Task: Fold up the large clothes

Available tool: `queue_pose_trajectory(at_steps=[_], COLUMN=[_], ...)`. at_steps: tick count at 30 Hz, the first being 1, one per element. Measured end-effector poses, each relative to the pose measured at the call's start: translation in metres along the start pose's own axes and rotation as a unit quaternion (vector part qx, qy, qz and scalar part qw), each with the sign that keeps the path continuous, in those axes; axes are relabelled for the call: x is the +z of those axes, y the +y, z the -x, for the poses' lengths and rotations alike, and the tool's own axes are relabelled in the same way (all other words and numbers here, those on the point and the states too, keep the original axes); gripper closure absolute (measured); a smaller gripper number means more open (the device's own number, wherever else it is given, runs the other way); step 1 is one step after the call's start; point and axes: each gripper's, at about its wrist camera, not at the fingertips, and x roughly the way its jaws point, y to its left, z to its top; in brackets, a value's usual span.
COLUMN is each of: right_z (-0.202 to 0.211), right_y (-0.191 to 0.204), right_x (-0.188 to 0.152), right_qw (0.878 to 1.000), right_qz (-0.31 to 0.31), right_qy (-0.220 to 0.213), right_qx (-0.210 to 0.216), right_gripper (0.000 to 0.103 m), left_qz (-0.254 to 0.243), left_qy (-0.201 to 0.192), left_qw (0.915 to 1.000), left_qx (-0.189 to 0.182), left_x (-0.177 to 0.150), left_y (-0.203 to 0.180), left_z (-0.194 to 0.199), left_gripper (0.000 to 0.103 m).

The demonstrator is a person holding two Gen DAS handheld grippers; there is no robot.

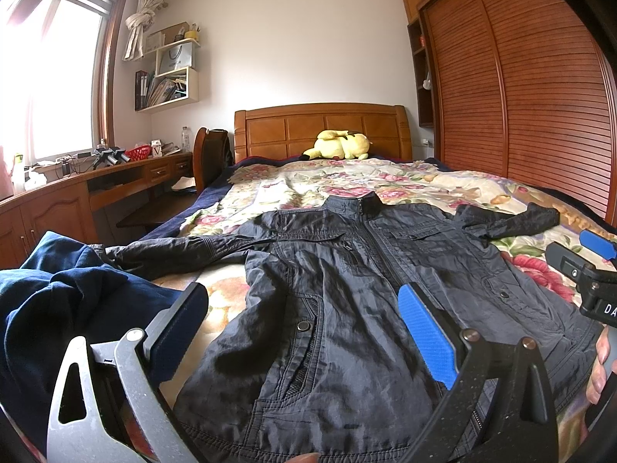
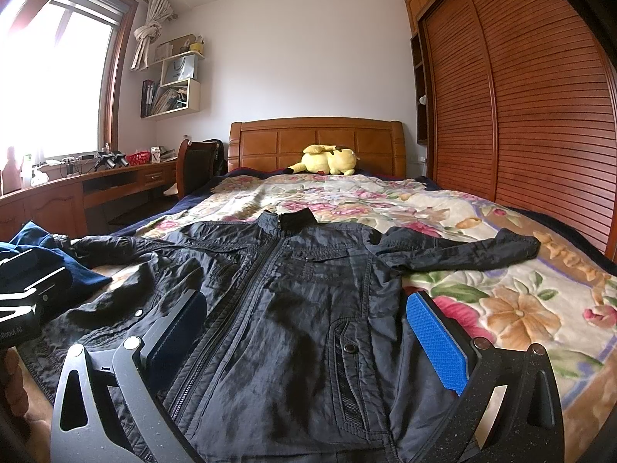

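A dark zip-front jacket lies flat and face up on the floral bedspread, collar toward the headboard, both sleeves spread out sideways. My left gripper hovers open above the jacket's lower left front, nothing between its fingers. My right gripper is open too, held over the jacket's lower right front. In the left wrist view the right gripper's body shows at the right edge, with a hand below it.
A crumpled navy garment lies at the bed's left side by the jacket's sleeve. A yellow plush toy rests at the headboard. A wooden desk runs along the left; a slatted wardrobe stands right.
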Motion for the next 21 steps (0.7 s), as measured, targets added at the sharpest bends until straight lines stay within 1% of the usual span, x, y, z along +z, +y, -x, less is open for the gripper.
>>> queue_pose_trajectory(at_steps=[21], right_z=[0.0017], right_y=[0.0004], right_x=[0.0005], right_qw=[1.0], right_qz=[-0.003], right_qy=[-0.001], right_qx=[0.004], right_gripper=[0.0], left_qz=[-0.001], left_qy=[0.0], left_qw=[1.0], left_qx=[0.0], left_x=[-0.0001], left_y=[0.0], left_z=[0.0001], left_gripper=[0.004])
